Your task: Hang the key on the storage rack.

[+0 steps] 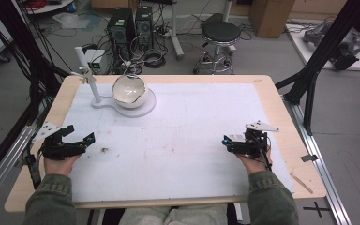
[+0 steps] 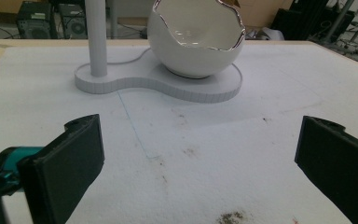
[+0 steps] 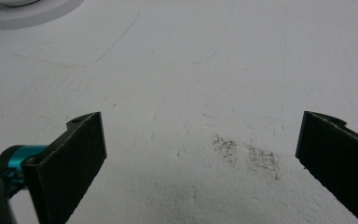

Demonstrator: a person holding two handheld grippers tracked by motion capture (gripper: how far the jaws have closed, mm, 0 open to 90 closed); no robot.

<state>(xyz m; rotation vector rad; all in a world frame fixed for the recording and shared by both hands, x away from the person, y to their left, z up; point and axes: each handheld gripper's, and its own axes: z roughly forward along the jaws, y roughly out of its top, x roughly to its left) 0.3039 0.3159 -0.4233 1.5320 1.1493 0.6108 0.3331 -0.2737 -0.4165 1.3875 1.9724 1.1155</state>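
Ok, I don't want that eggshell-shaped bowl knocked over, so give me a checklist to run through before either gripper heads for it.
1. Left gripper open: ok, jaws stand wide apart in the left gripper view.
2. Right gripper open: ok, jaws wide apart, nothing between them.
3. Bowl seated on its white stand: ok, it rests upright on the round part of the base.
4. Path from the left gripper to the bowl: ok, bare white mat between them, with a few dark specks.
5. Post beside the bowl: not ok, it stands close on the bowl's left and could get bumped.
6. Bowl's contents: cannot tell, the inside is partly hidden.
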